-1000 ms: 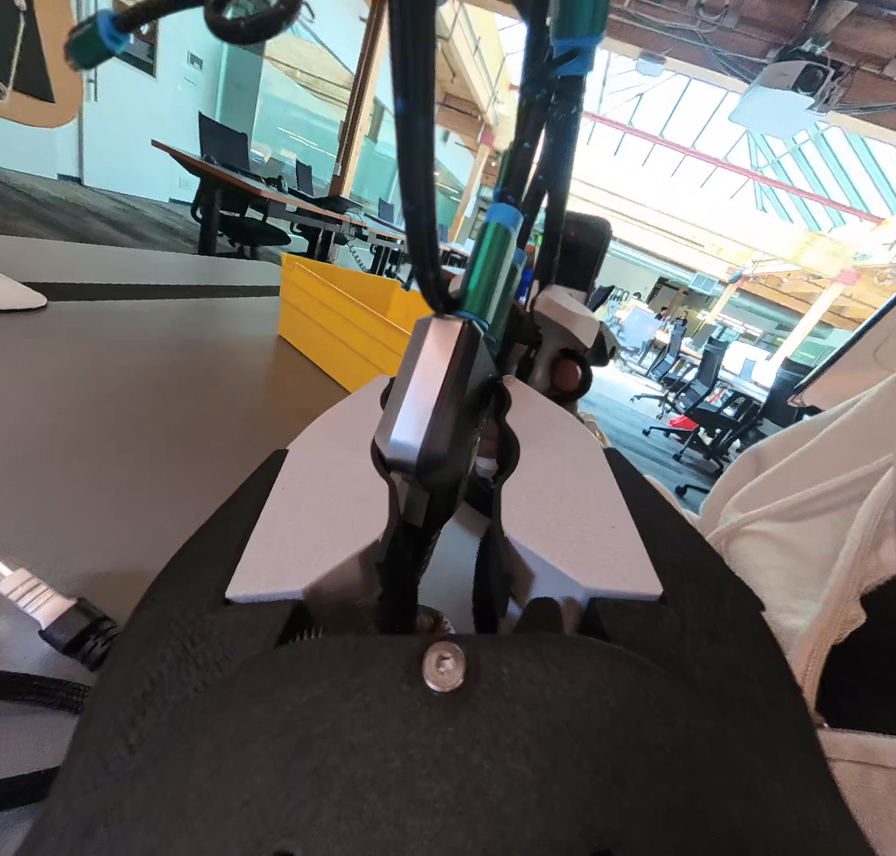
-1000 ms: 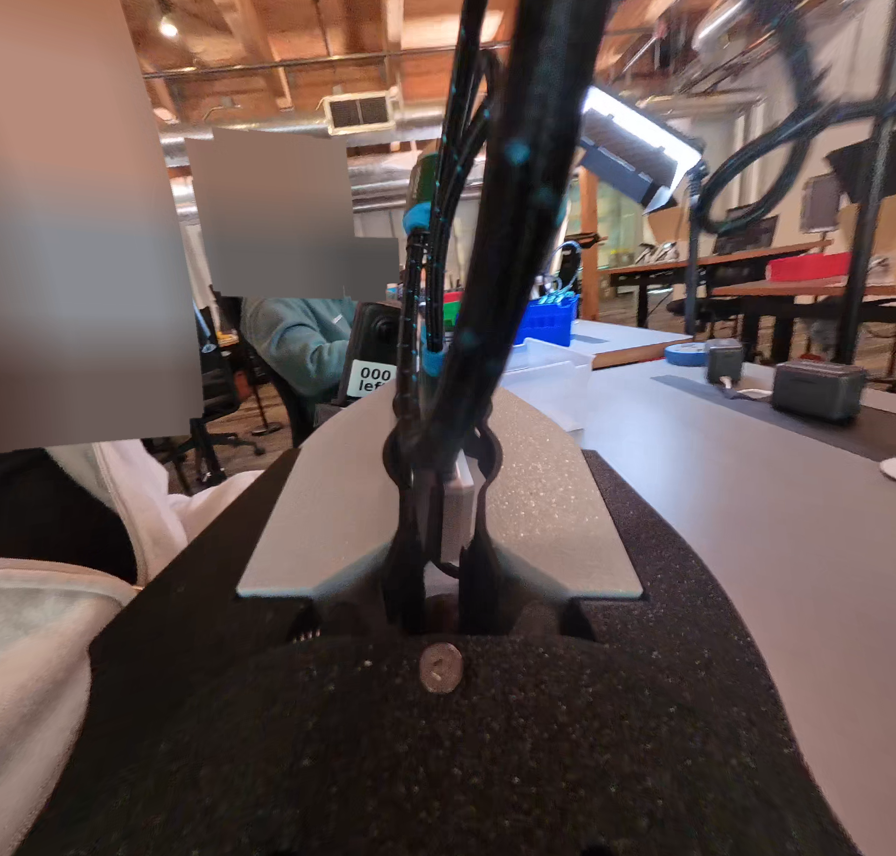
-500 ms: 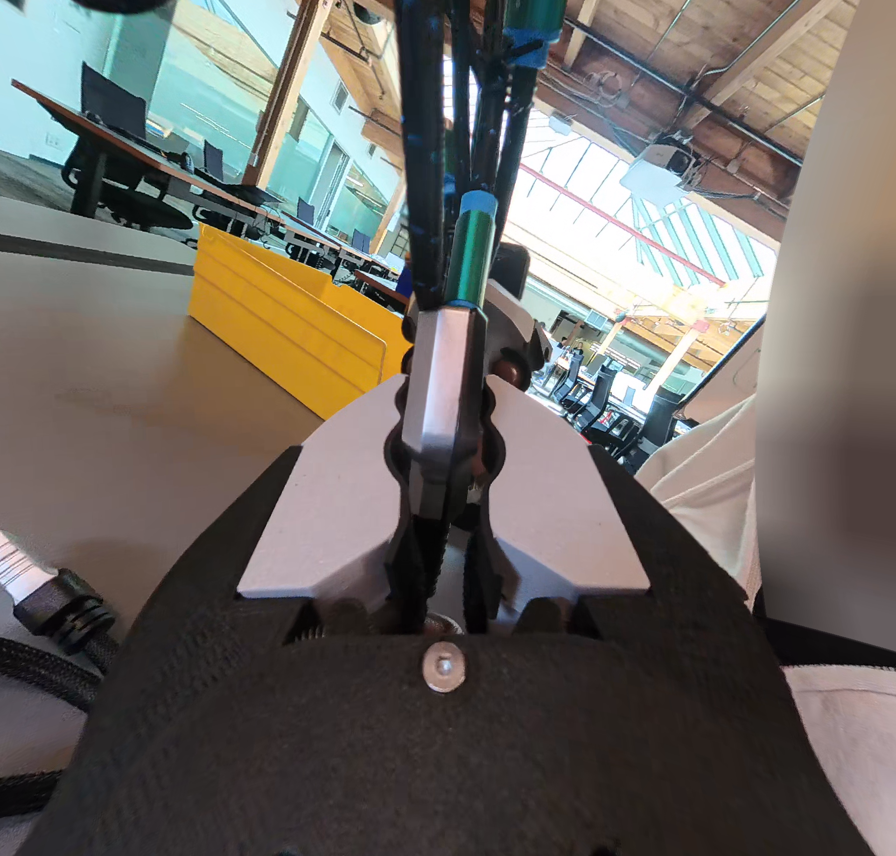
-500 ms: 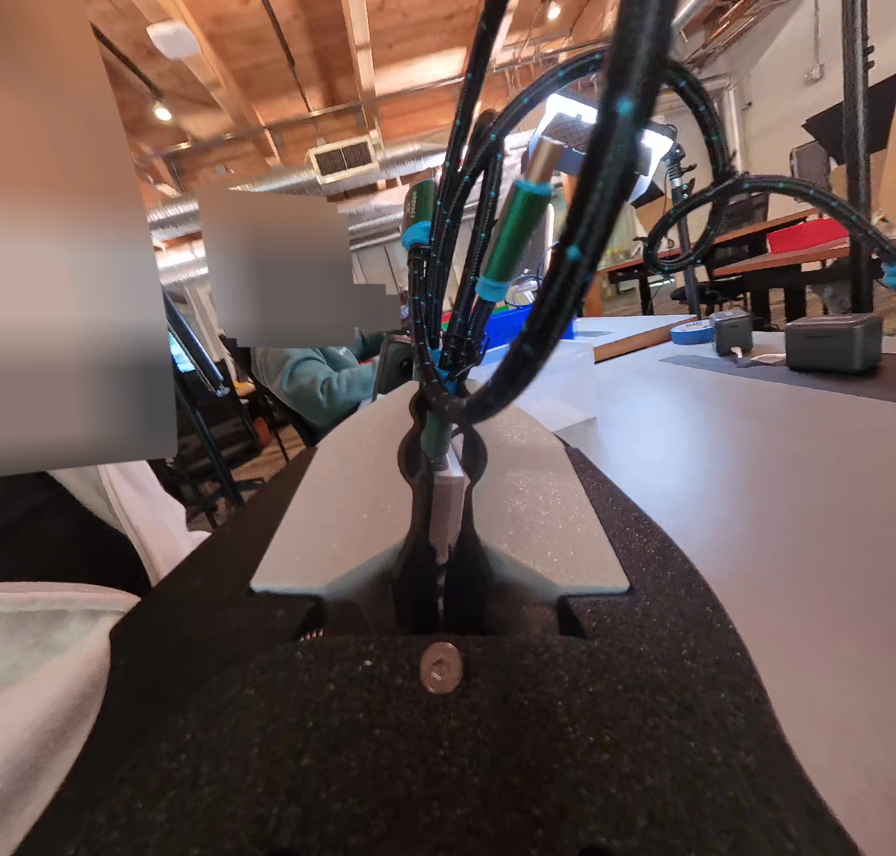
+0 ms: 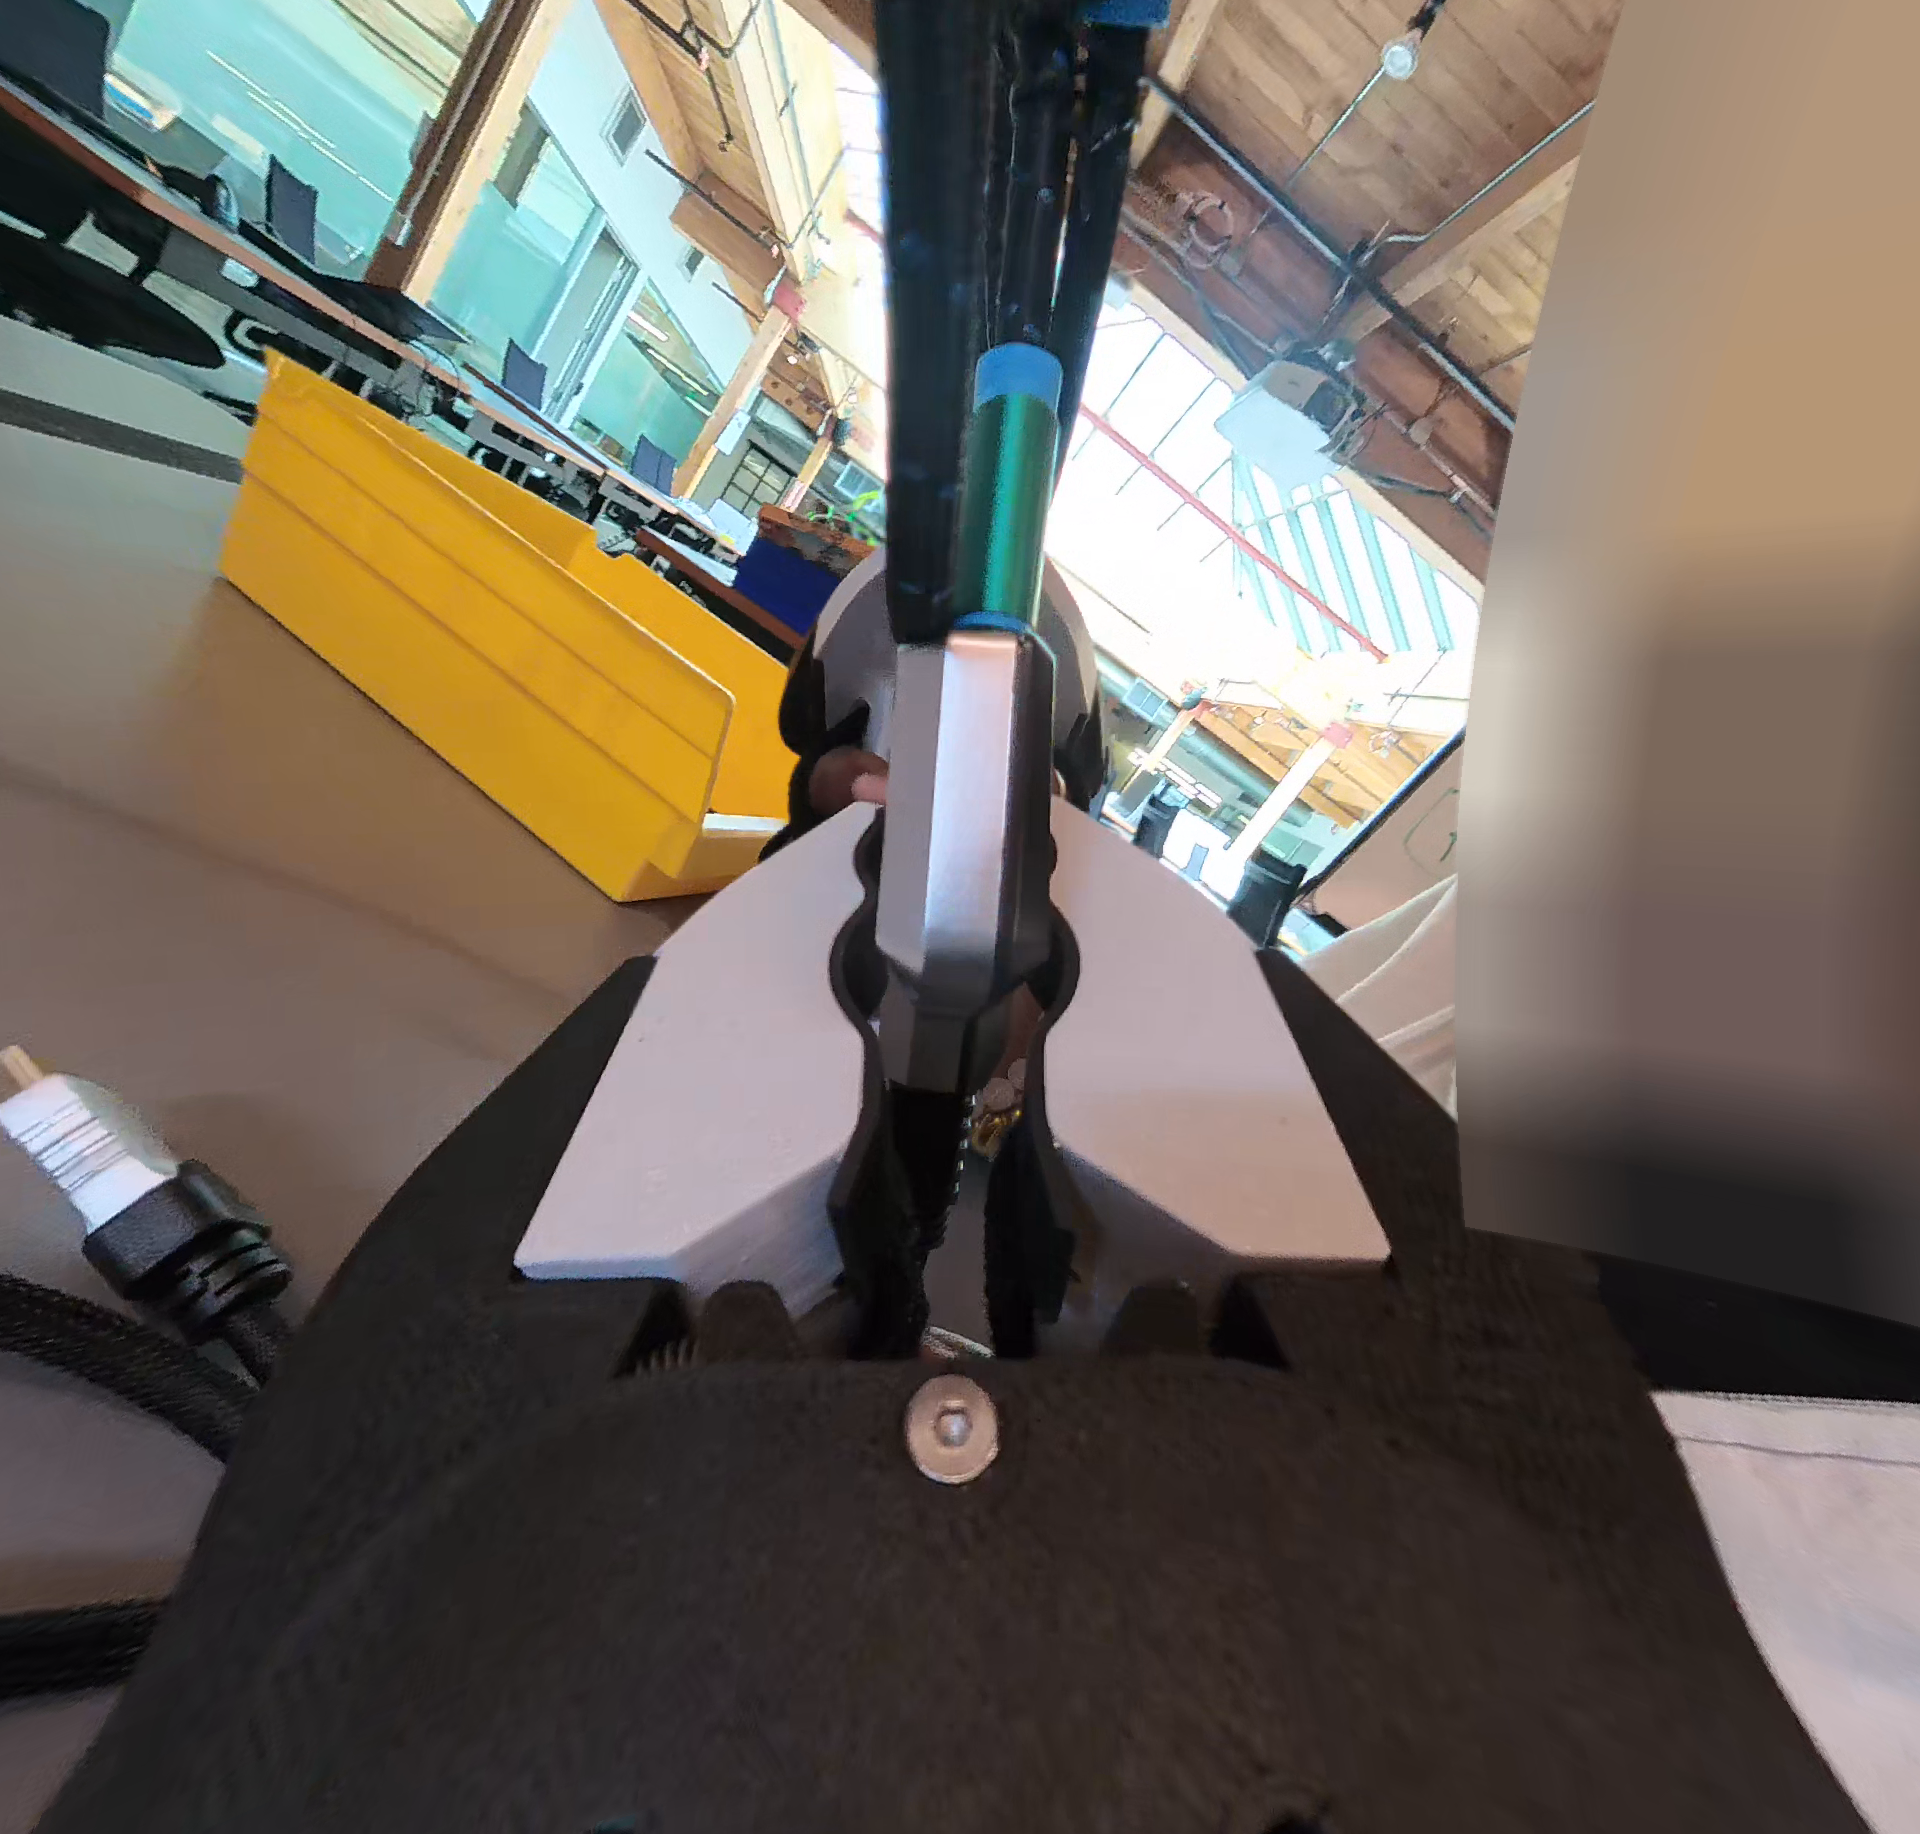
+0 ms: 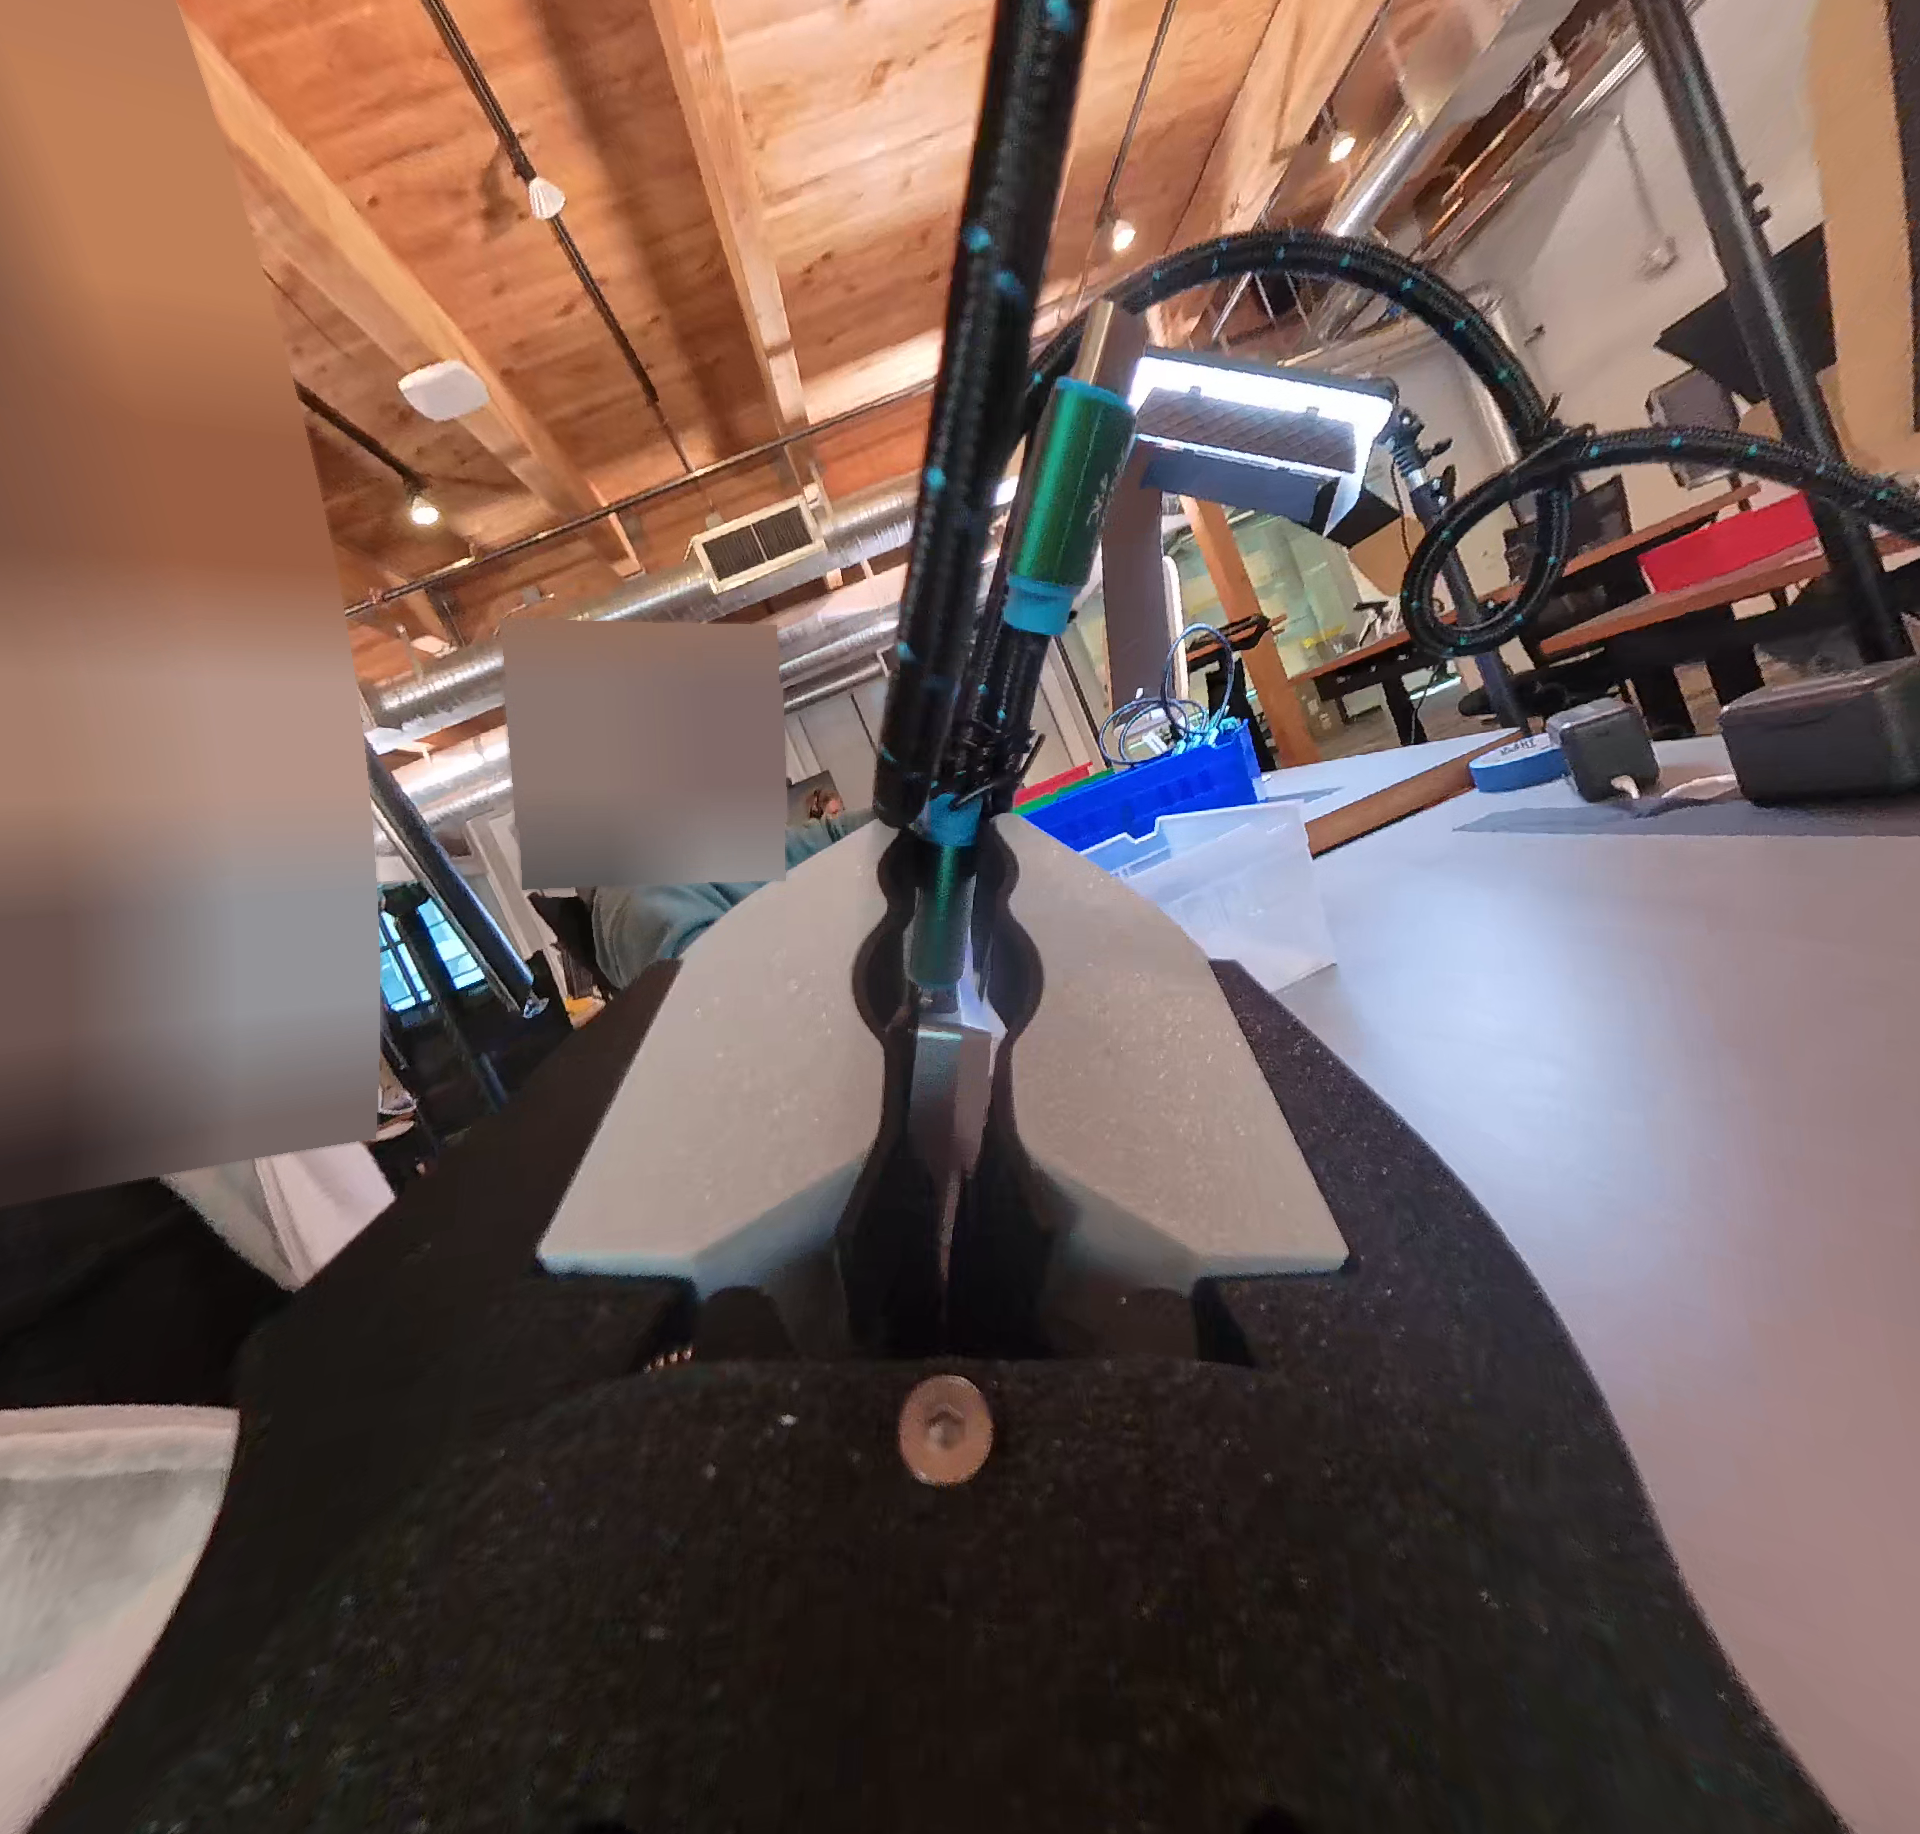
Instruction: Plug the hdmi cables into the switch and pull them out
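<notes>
Switch (image 5: 951, 849): silver box pinched upright in the left claw (image 5: 951, 963), above the desk (image 5: 260, 901)
Plug (image 6: 951, 1067): clamped in the right claw (image 6: 940, 953); cables (image 6: 987, 330) rise overhead
Advice: probably pull straight along the port; hold the switch steady

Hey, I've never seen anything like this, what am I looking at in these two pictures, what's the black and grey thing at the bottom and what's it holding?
No robot here: a person holds a hand-held gripper in each hand, and each has a camera looking forward along its two grey fingers. One picture is from the left gripper, the other from the right gripper. The black foam at the bottom is the gripper's body.

The left jaws are shut on a silver switch, with a green-sleeved plug and black cables rising from it. The right jaws are shut on a green plug of another braided cable.

On the grey table sit a yellow bin and a loose silver plug; the right view shows a clear tub and blue tape.
</notes>
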Demonstrator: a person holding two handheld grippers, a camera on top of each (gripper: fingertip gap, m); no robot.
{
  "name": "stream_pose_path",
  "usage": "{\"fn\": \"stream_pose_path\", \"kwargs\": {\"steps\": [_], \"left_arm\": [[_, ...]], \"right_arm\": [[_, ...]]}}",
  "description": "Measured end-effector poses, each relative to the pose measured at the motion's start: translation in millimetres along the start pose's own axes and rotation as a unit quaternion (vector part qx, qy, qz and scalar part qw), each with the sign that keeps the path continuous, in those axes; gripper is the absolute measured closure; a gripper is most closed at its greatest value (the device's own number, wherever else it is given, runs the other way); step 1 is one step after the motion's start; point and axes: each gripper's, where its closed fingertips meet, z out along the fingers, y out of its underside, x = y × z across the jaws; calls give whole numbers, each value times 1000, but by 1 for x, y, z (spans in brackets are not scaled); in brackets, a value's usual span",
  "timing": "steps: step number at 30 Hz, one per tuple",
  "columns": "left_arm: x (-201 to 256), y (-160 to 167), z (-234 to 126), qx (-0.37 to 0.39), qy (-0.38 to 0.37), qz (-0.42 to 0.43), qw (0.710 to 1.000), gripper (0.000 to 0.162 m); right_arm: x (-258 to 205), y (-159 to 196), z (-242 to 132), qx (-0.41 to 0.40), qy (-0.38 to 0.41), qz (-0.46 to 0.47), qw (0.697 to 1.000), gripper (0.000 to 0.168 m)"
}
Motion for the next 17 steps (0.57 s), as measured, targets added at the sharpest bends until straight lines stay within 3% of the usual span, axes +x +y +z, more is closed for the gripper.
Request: {"fn": "stream_pose_path", "kwargs": {"steps": [12, 17], "left_arm": [[-4, 5, 0, -18, -12, -7, 1000, 138], [-5, 13, 1, -45, -18, -5, 999, 138]], "right_arm": [[10, -1, 0, 35, 36, 35, 998, 159], [14, -11, -7, 94, 55, 35, 993, 162]]}}
